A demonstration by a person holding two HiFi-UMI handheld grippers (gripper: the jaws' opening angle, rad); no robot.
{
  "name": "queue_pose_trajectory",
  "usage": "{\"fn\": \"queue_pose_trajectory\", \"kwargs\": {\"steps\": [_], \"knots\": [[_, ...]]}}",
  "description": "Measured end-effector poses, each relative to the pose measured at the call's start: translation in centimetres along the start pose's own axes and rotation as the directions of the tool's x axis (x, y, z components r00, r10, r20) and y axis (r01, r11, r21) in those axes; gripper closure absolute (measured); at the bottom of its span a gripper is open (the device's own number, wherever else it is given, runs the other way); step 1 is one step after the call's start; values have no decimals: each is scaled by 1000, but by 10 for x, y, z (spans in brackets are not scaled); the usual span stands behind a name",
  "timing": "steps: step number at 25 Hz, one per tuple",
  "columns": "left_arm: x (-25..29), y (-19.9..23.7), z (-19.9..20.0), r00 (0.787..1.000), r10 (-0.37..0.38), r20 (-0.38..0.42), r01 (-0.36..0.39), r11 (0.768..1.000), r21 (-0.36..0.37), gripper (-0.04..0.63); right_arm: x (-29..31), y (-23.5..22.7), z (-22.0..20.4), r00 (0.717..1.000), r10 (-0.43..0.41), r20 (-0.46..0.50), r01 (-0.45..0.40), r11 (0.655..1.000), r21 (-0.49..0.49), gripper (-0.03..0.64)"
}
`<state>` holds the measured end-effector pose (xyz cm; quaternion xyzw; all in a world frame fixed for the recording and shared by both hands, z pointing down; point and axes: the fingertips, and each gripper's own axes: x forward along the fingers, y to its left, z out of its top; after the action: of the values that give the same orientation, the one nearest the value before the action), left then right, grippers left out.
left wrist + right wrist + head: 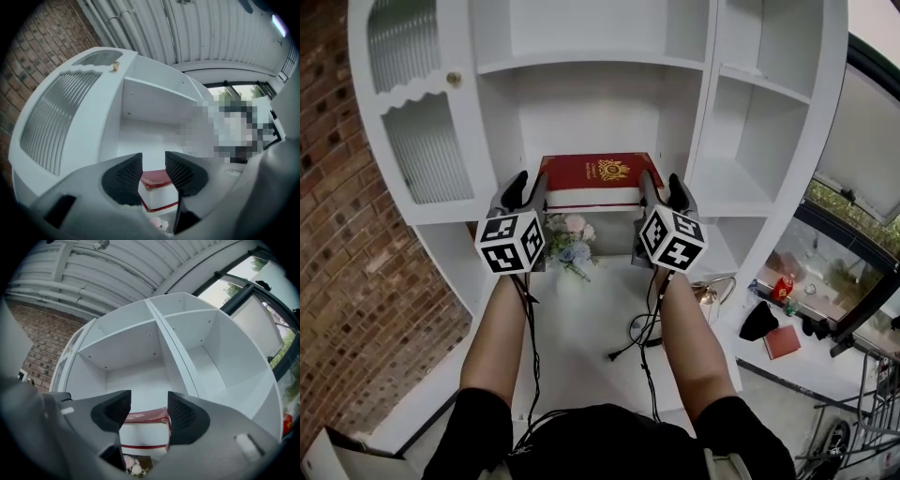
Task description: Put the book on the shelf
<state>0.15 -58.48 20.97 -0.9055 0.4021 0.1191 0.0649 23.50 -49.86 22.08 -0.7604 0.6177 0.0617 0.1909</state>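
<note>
A thick red book [598, 176] with a gold emblem lies flat in the middle compartment of the white shelf unit [724, 195], its white page edge facing me. My left gripper [529, 187] is at the book's near left corner and my right gripper [663, 189] at its near right corner. In the left gripper view the book's corner [157, 187] shows past the gap of the left gripper [153, 161], with no pad pressing on it. The right gripper view shows the book [144, 417] just beyond the right gripper [149, 401], whose jaws stand apart.
A small bunch of flowers [570, 242] sits on the lower shelf under the book. A ribbed-glass cabinet door [427, 150] with a brass knob [453, 80] is at the left, beside a brick wall [337, 234]. Cables [637, 333] trail on the white base.
</note>
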Motion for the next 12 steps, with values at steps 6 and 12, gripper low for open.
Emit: {"fn": "queue_pose_trajectory", "kwargs": {"steps": [6,12], "knots": [[-51,-14,6,998,18,61,-24,994,104,533,-39,26,0,998,58,23,-54,990,-128,449],[-94,-21,-30,999,29,22,-31,997,68,595,-70,34,-33,995,94,-19,-95,986,-136,604]]}}
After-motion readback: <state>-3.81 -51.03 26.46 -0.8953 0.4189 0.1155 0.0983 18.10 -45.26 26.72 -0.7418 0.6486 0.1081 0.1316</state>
